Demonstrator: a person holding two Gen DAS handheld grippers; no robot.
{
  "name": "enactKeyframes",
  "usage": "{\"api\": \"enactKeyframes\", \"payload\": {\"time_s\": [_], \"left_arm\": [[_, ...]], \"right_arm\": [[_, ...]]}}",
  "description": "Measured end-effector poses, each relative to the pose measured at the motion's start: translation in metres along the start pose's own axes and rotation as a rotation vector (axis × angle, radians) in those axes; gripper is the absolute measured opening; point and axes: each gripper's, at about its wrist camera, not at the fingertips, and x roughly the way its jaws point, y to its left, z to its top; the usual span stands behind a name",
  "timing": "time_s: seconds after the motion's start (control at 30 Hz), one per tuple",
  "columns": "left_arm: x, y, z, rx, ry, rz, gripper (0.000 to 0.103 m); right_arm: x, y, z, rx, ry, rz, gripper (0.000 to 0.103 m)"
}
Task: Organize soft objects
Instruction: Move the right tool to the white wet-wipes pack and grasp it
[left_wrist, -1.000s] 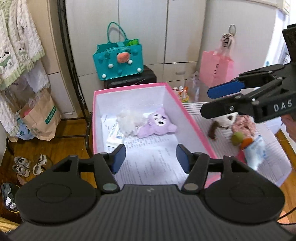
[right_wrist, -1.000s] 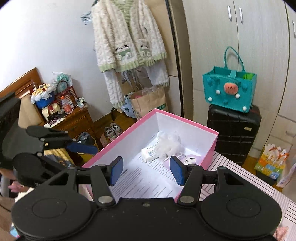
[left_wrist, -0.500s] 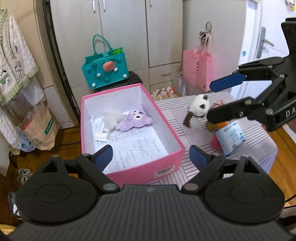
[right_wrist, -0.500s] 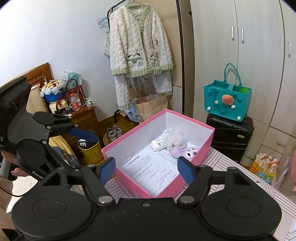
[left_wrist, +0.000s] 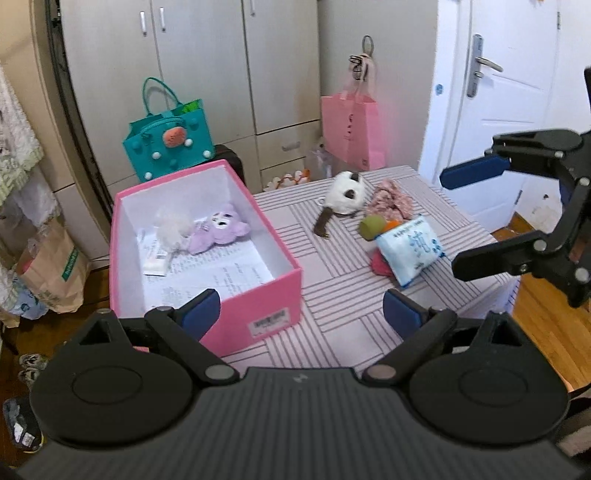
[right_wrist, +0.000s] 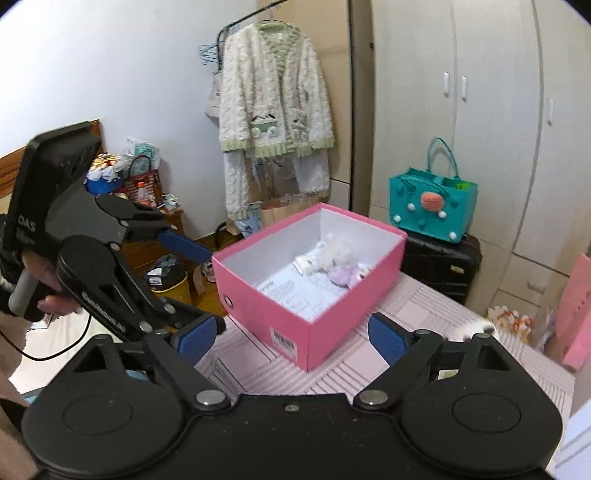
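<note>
A pink box (left_wrist: 258, 312) (right_wrist: 258, 295) stands on the striped table and holds a purple plush (left_wrist: 218, 230) (right_wrist: 343, 274), a white fluffy piece (left_wrist: 170, 227) and a small white packet (left_wrist: 155, 264). To its right lie a white and brown plush (left_wrist: 343, 194), a pink knitted piece (left_wrist: 391, 194), a green ball (left_wrist: 371, 226) and a blue and white tissue pack (left_wrist: 410, 249). My left gripper (left_wrist: 301, 314) is open and empty, above the table's near edge. My right gripper (right_wrist: 291, 334) is open and empty, held to the right of the pile.
A teal bag (left_wrist: 170, 142) sits on a black suitcase (right_wrist: 443, 266) behind the box. A pink paper bag (left_wrist: 352, 129) hangs on the wardrobe. A white door (left_wrist: 509, 110) is at the right. A cardigan (right_wrist: 273, 107) hangs at the left. The table's right edge (left_wrist: 491, 236) drops to wooden floor.
Both grippers have pulled back and up from over the box and opened wider. The whole box and the pile on the table have come into view.
</note>
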Motion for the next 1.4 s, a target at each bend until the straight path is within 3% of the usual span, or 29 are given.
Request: {"api": "enactKeyframes", "payload": {"time_s": [0.33, 0.5, 0.63, 0.8, 1.0, 1.2, 1.4], "left_arm": [[0.025, -0.020, -0.018, 0.013, 0.014, -0.089, 0.096], [0.041, -0.030, -0.021, 0.027, 0.009, -0.137, 0.092], [0.055, -0.038, -0.020, 0.036, 0.017, -0.167, 0.092], [0.076, -0.051, -0.018, 0.047, 0.008, -0.170, 0.092], [0.105, -0.067, -0.015, 0.059, -0.021, -0.165, 0.092], [0.135, -0.078, -0.011, 0.029, -0.067, -0.171, 0.091], [0.167, -0.082, -0.015, -0.056, -0.079, -0.187, 0.081]], "right_arm": [[-0.006, -0.032, -0.061, 0.081, 0.004, -0.063, 0.092], [-0.008, -0.051, -0.099, 0.065, -0.136, -0.118, 0.092], [0.001, -0.057, -0.117, -0.025, -0.121, -0.224, 0.092], [0.007, -0.074, -0.133, -0.012, -0.102, -0.212, 0.092], [0.015, -0.107, -0.148, 0.110, -0.049, -0.215, 0.092], [0.020, -0.153, -0.167, 0.305, -0.065, -0.193, 0.090], [0.035, -0.174, -0.177, 0.377, -0.055, -0.204, 0.084]]}}
